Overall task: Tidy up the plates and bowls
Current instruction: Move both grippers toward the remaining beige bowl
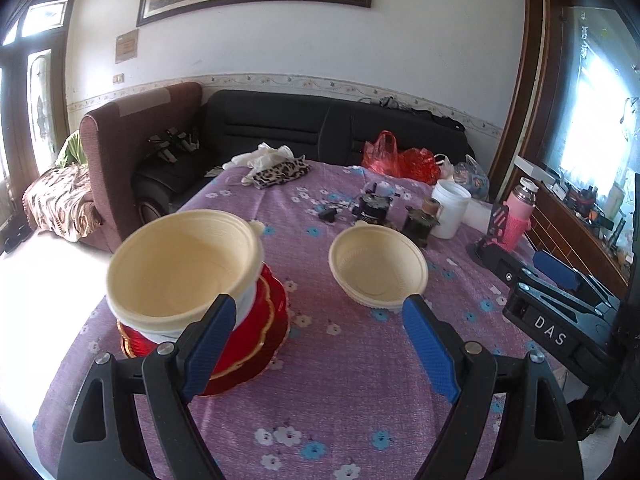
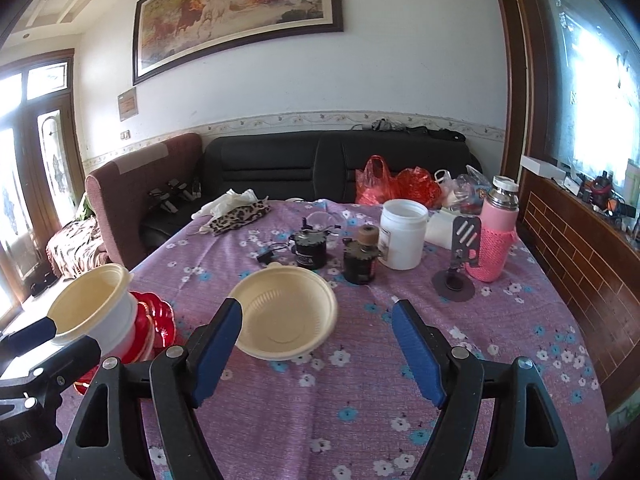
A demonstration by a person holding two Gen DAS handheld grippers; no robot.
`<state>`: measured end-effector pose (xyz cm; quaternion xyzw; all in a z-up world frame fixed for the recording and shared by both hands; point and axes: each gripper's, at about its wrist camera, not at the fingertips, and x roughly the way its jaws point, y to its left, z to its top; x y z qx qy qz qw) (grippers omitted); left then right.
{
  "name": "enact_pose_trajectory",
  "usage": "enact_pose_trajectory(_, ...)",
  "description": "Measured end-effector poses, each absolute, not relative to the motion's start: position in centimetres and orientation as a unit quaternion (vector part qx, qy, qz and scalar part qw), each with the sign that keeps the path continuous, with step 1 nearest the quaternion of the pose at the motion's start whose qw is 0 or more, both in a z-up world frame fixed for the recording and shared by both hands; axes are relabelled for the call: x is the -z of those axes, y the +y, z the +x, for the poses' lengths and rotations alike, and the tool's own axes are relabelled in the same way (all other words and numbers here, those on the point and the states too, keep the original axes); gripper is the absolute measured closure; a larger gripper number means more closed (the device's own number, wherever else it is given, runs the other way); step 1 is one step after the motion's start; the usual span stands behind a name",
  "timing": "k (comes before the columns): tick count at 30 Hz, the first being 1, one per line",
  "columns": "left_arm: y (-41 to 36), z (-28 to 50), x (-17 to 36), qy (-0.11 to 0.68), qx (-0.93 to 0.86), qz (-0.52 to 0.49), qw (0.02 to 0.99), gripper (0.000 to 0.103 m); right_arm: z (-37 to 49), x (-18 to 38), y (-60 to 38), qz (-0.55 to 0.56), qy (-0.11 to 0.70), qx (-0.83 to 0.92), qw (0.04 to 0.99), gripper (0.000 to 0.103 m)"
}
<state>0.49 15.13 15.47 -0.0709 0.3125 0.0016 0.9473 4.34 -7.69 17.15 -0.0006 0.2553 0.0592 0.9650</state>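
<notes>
Left gripper (image 1: 316, 340) spread wide, nothing between its blue fingers (image 1: 210, 346), poised just beside the tall cream bowl (image 1: 182, 264). That bowl perched on the red gold-rimmed plate stack (image 1: 256, 336) at the table's left edge. Shallow cream bowl (image 2: 286, 312) alone on the purple floral tablecloth (image 2: 360, 392), mid-table. Right gripper (image 2: 318, 344) also wide open and empty, left finger overlapping the shallow bowl's near rim. Beyond: white jar (image 2: 402, 234), pink-sleeved flask (image 2: 496, 232).
</notes>
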Motion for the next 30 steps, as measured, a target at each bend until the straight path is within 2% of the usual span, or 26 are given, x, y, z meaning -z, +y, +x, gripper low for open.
enact_pose_trajectory(12,13.5,3.3,-13.3,0.347,0.015,-0.068,0.935,0.018,7.3,-14.7,-10.7,0.029,0.291,-0.041,0.955,0.021)
enact_pose_trajectory(21,13.5,8.1,-12.1,0.387,0.058,-0.124,0.912,0.018,12.4,-10.6,-16.3,0.154,0.366,-0.034,0.917,0.021)
enact_pose_trajectory(30,12.2,15.8,-11.6,0.392,0.05,-0.143,0.907,0.019,17.2,-8.2,-16.9,0.229,0.384,-0.056,0.893,0.03)
